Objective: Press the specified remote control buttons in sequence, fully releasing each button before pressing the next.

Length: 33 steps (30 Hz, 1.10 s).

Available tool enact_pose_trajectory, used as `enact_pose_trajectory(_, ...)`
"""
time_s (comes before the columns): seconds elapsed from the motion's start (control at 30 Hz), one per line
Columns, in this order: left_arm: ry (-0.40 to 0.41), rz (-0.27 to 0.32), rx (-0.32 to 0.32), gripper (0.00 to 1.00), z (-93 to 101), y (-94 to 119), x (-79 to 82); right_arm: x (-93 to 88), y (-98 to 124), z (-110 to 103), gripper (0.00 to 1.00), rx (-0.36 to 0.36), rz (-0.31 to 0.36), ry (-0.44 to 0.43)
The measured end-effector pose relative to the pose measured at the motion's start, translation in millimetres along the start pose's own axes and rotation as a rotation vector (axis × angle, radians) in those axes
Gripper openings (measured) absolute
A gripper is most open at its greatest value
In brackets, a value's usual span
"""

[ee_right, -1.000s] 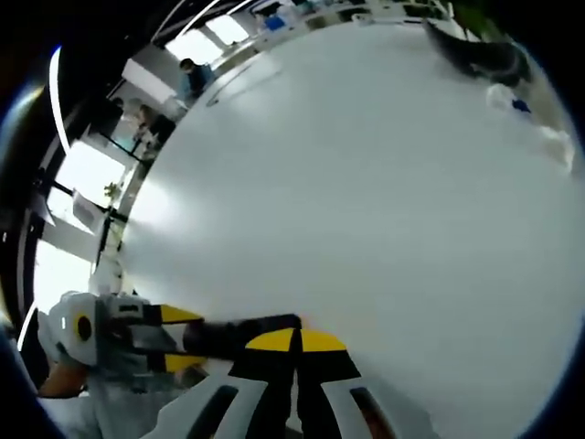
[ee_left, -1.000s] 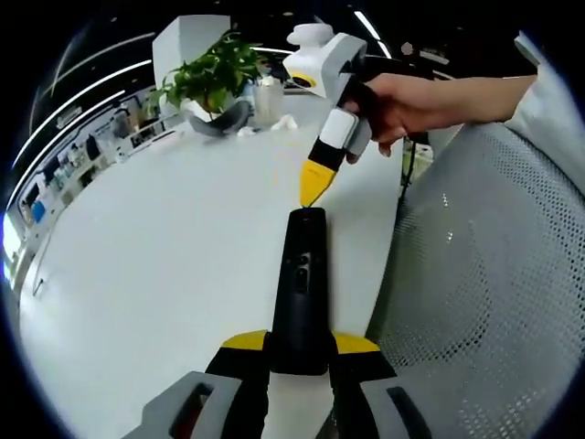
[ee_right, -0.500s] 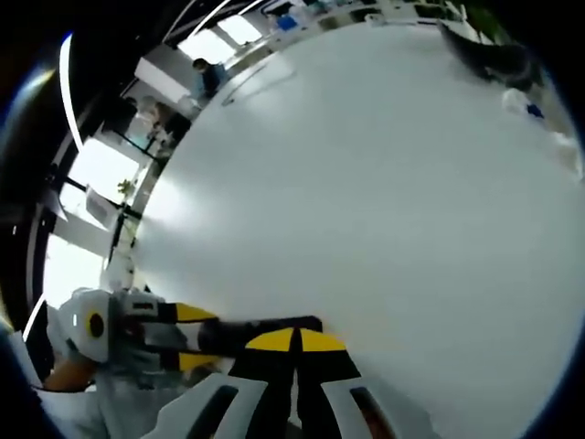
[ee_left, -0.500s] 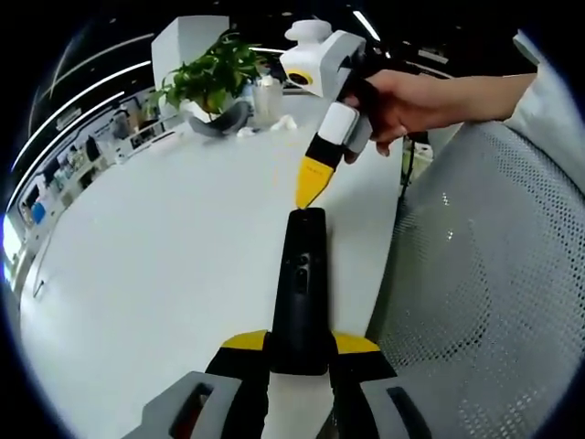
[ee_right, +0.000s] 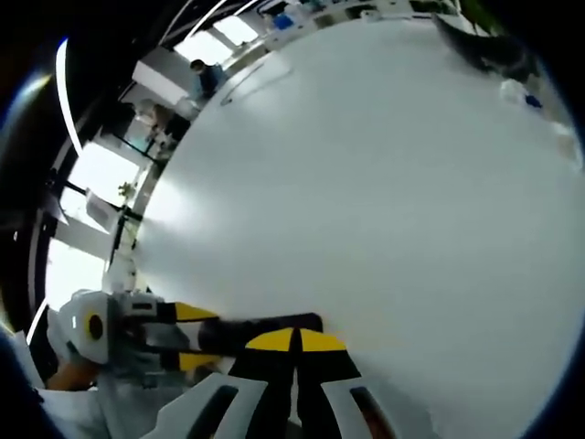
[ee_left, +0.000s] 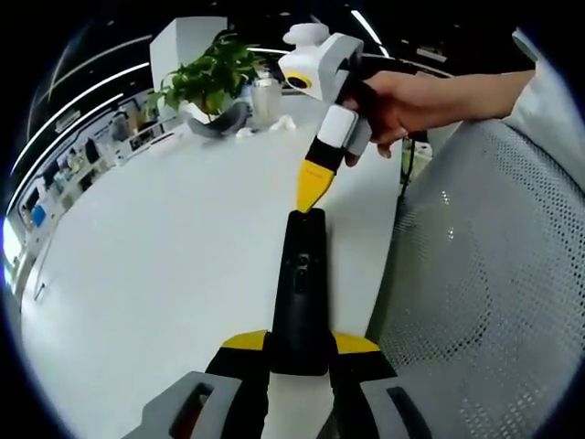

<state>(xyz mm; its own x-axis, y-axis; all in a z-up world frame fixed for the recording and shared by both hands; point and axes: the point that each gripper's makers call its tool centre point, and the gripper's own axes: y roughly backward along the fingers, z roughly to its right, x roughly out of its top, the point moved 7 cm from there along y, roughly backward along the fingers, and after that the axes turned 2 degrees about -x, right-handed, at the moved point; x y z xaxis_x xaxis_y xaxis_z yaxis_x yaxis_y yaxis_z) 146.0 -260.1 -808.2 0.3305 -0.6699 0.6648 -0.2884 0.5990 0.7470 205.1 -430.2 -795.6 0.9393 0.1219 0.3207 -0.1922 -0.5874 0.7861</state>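
While the left gripper (ee_left: 297, 352) clamps the remote (ee_left: 302, 288), the closed right gripper (ee_left: 311, 197) touches its tip.

Long white table (ee_left: 164, 247); potted plant (ee_left: 212, 78) at its far end. Grey mesh chair (ee_left: 484, 293) beside table. Bright windows (ee_right: 87, 174) beyond table.

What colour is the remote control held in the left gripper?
Black; the remote control shows best in the left gripper view.
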Motion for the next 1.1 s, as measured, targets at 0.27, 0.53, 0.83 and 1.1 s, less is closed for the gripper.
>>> enact_pose_trajectory(0.27,-0.018,0.004,-0.004,0.24,-0.4,0,0.0,-2.8,0,-2,0.0,-0.025,0.027,-0.033)
enact_pose_trajectory(0.53,-0.016,0.015,-0.025,0.24,-2.7,-1,-0.9,-4.2,-2,-3,0.0,-0.07,0.066,-0.045)
enact_pose_trajectory(0.83,-0.016,0.019,-0.021,0.24,-2.2,-1,-1.1,-8.1,-3,-8,0.0,-0.158,0.129,-0.074)
enact_pose_trajectory(1.1,-0.012,0.027,-0.015,0.24,-2.2,-1,-1.9,-10.7,-3,-12,0.0,-0.21,0.168,-0.087)
